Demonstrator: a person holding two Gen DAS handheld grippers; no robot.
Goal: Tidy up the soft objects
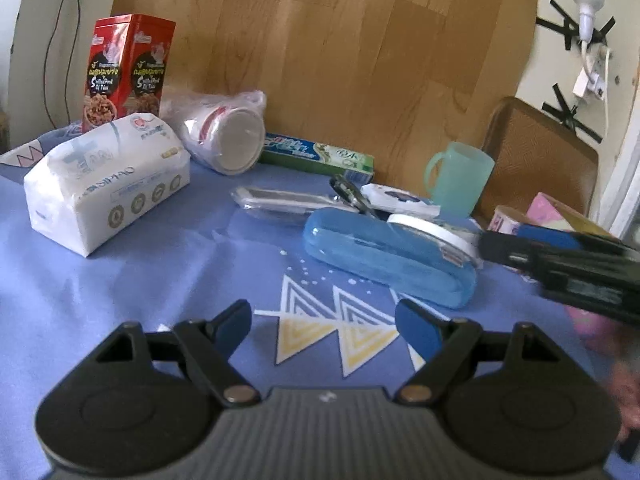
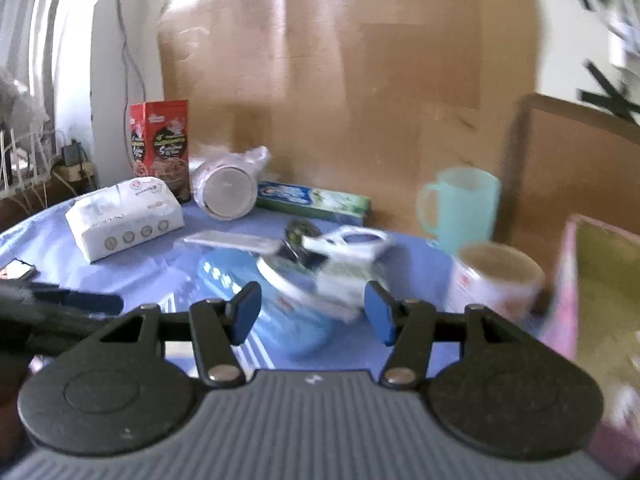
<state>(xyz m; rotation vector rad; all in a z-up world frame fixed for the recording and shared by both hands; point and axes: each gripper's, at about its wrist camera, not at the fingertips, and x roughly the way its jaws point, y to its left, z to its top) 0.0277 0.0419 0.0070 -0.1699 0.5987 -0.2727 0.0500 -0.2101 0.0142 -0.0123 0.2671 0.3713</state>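
Both tongs open and empty: left gripper [image 1: 324, 326] hangs over bare blue cloth [image 1: 160, 280], right gripper [image 2: 312, 312] faces the blue case [image 2: 256, 300], while the soft tissue pack [image 1: 108, 184] lies untouched far left, probably the next pick.

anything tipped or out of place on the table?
Yes. The bagged stack of cups lies on its side by the red box. A white-lidded jar rests tilted on the blue case.
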